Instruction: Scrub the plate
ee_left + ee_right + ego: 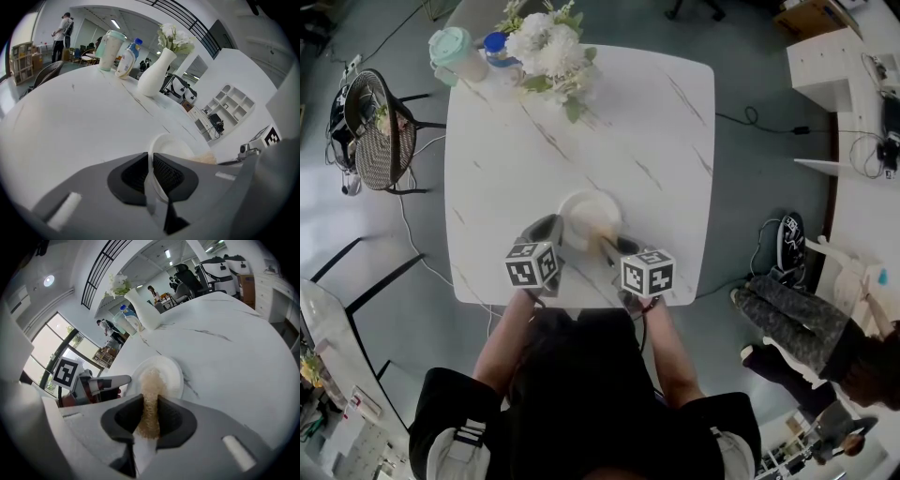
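The plate (pixel 591 217) is round, white and shallow-rimmed, and lies face up near the table's (pixel 581 122) front edge. Left gripper (pixel 151 164) is clamped on its rim. Right gripper (pixel 151 408) is closed on a tan scrubber (pixel 151 397), whose long axis runs forward onto the plate.

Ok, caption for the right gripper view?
Right gripper holds a tan scrubber on the plate; left gripper grips its rim.

Left claw (pixel 551 228), right claw (pixel 617 247) at plate (pixel 587 214)
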